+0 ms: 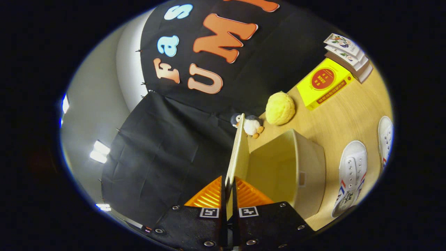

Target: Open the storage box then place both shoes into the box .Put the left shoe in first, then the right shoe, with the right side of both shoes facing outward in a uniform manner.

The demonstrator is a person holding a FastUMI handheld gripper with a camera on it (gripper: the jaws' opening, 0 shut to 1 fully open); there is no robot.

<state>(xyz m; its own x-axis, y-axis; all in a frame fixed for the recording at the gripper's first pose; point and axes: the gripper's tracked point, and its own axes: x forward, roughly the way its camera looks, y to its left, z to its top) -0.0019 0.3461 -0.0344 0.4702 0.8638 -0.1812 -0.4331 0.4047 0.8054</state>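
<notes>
My gripper (228,190) is shut on the thin edge of the storage box lid (238,153), which stands raised edge-on between the fingers. The cream storage box (306,164) lies just ahead to the right of the fingers, its inside showing and nothing in it. Two white shoes with red and blue stripes rest on the wooden table beyond the box: one shoe (350,176) right beside the box wall, the other shoe (386,137) farther out. The whole view is rolled sideways.
A yellow round plush (279,108) and a small penguin toy (251,126) sit past the far end of the lid. A yellow book (324,83) and a stack of books (348,55) lie farther back on the wooden table (345,115).
</notes>
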